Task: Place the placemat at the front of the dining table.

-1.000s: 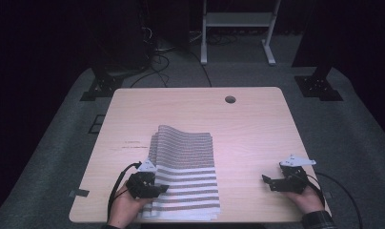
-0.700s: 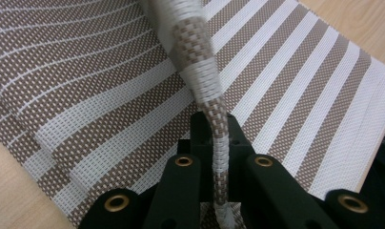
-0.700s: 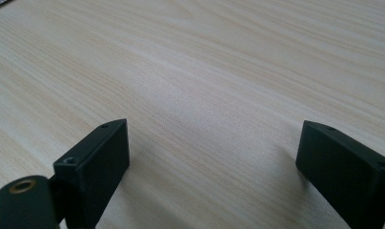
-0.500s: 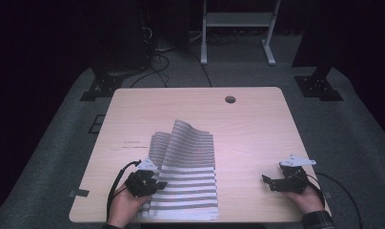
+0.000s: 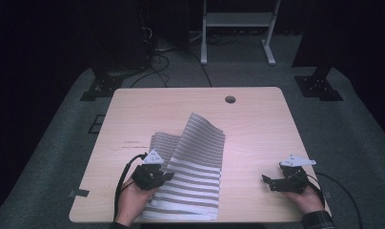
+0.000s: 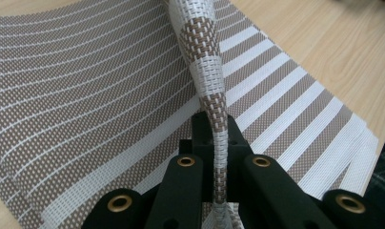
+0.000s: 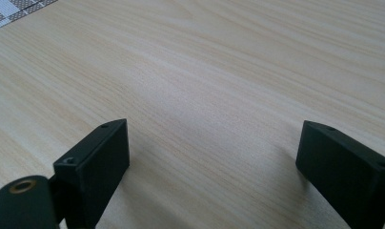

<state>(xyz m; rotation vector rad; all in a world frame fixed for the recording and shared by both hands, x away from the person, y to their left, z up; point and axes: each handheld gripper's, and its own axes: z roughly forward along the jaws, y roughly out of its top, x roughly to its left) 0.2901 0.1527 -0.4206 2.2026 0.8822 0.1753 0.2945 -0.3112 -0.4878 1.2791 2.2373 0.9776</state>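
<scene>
Near the front edge of the table (image 5: pixel 257 124), left of centre, lies the striped mat (image 5: pixel 195 186), a woven placemat in brown and white bands, and its top sheet is curling up off the ones beneath. Left gripper (image 5: pixel 155 175) has just been closing and now pinches that sheet's left edge; in the left gripper view the weave (image 6: pixel 214 95) stands on end between the clamped jaws. It looks light and springy, stiffer than cloth: the raised sheet arches in one smooth curve instead of drooping. My guess is it'll hold shape when swung over, but the plasticky weave could slide out of a shallow bite, so a deep pinch on the edge is the place. More mats seem stacked below, edges showing at the near right corner. Over at the right, well apart from the mat, the right gripper (image 5: pixel 281 181) rests on bare wood, jaws wide apart with nothing between them.
</scene>
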